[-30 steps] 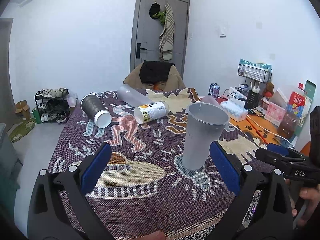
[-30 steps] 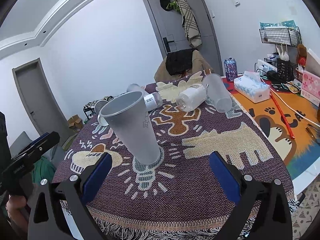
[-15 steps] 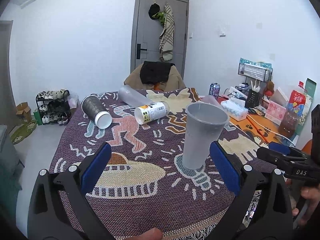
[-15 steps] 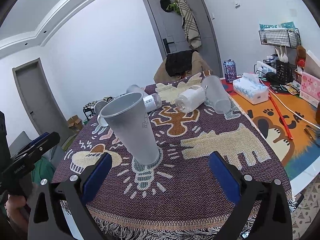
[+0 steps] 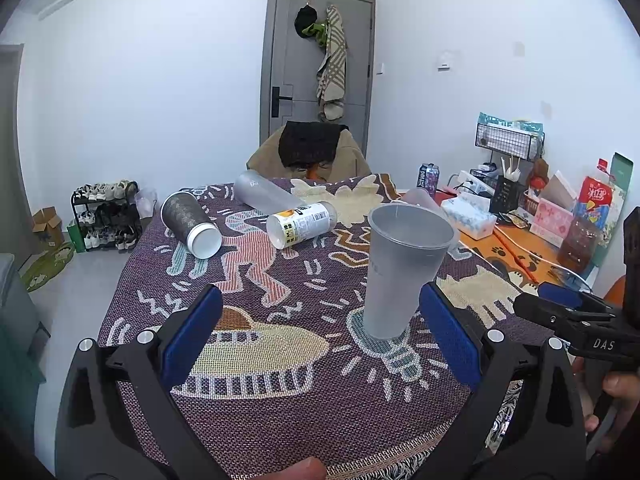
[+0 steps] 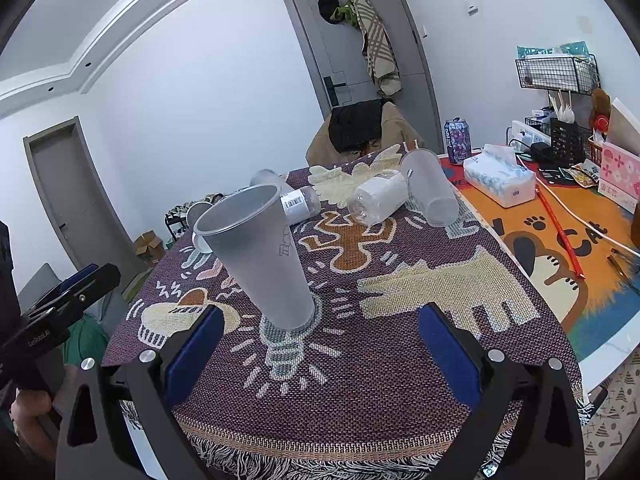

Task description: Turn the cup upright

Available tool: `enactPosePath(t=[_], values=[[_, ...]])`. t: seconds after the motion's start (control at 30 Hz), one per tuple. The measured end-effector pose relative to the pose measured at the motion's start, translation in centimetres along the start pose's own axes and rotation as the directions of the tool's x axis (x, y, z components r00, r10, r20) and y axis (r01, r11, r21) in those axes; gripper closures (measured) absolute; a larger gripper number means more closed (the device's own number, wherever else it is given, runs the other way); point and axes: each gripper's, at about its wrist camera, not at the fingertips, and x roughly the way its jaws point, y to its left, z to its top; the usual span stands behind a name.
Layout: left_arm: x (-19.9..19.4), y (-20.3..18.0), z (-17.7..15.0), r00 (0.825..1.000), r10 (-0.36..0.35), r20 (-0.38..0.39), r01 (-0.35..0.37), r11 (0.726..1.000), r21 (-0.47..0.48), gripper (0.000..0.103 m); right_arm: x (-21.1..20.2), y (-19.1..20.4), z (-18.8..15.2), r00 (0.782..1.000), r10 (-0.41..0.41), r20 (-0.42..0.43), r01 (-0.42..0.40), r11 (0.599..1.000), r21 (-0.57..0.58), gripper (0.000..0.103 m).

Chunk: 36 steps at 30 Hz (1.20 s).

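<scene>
A frosted clear plastic cup (image 5: 402, 270) stands upright, mouth up, on the light-bulb figure of the patterned cloth (image 5: 260, 408); it also shows in the right wrist view (image 6: 262, 256). My left gripper (image 5: 320, 334) is open and empty, its jaws wide apart, a little short of the cup. My right gripper (image 6: 318, 342) is open and empty, just short of the cup, which stands left of its middle. Each gripper shows at the edge of the other's view.
Several cups and bottles lie on their sides at the far end: a dark cup (image 5: 190, 218), a frosted cup (image 5: 266, 196), a labelled bottle (image 5: 302, 224), another frosted cup (image 6: 430, 188). A tissue box (image 6: 500, 178) and a can (image 6: 457, 140) stand to the right.
Both grippers have drawn back slightly from the cup. The cup has not moved.
</scene>
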Motion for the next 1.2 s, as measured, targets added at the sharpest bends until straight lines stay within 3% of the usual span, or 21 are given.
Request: enactPosePath(t=[1.2], values=[[-0.02, -0.07, 0.06, 1.000, -0.001, 0.002, 0.001, 1.000, -0.005, 0.005, -0.23, 0.22, 0.15, 1.000, -0.009, 0.012, 0.009, 1.000, -0.005, 0.007]])
